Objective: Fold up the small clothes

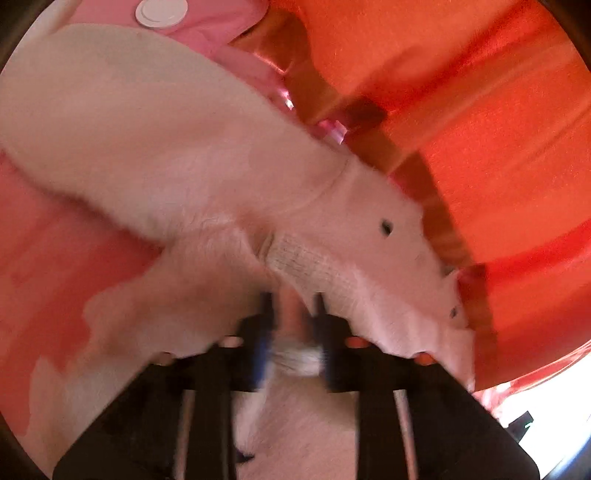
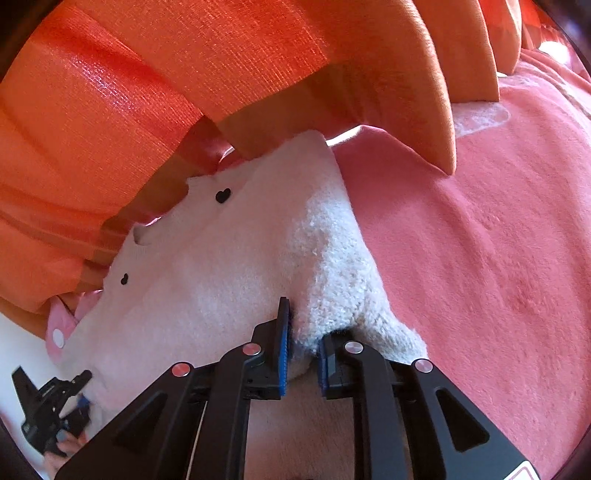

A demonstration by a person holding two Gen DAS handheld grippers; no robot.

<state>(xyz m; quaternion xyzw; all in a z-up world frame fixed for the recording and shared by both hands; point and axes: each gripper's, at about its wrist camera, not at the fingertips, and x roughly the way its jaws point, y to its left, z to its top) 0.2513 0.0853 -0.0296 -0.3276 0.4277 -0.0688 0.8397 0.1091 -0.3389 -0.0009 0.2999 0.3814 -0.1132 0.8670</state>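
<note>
A small white fluffy garment (image 2: 229, 266) with black heart buttons (image 2: 222, 195) lies on a pink blanket (image 2: 480, 240). My right gripper (image 2: 303, 343) is shut on its fuzzy edge near the sleeve. In the left wrist view the same white garment (image 1: 184, 166) stretches across the frame, and my left gripper (image 1: 291, 332) is shut on its edge. That view is blurred. My left gripper also shows in the right wrist view (image 2: 79, 391) at the garment's far left edge.
Orange curtain fabric (image 2: 147, 92) hangs close behind the garment; it also shows in the left wrist view (image 1: 480, 110). A pink garment with a white snap (image 1: 161, 12) lies past the white one, and it shows in the right wrist view (image 2: 59, 332).
</note>
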